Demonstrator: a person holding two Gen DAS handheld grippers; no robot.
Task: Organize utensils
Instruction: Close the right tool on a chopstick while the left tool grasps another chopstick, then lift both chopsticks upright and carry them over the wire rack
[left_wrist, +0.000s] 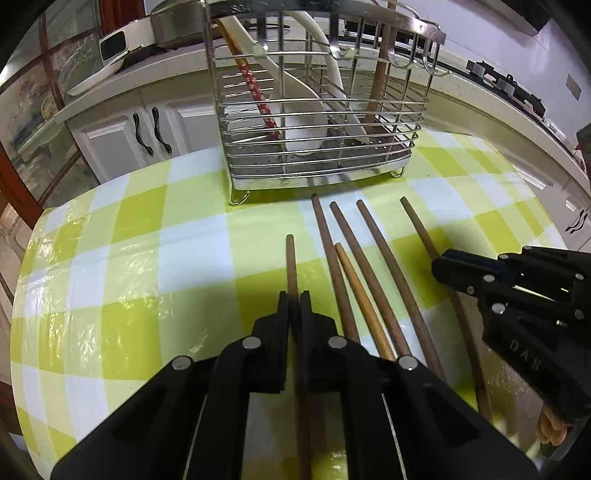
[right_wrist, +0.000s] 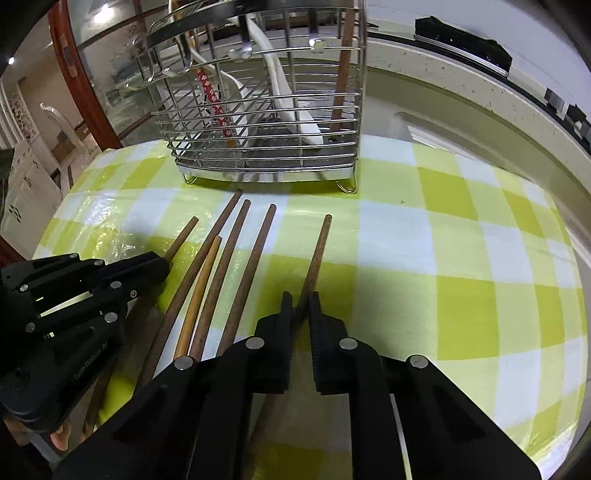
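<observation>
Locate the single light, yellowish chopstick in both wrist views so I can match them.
Left wrist: light chopstick lies right of centre, between dark chopsticks.
Right wrist: light chopstick lies left of centre, among dark ones.
Shared landmark: wire utensil rack at the top of both.

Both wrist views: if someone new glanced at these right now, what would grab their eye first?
Probably the row of chopsticks fanned out on the green-checked tablecloth, with the left tongs shut on the leftmost dark chopstick and the right tongs shut on the rightmost dark chopstick. Behind them stands the wire utensil basket, already holding a white spoon and a red patterned chopstick.
</observation>
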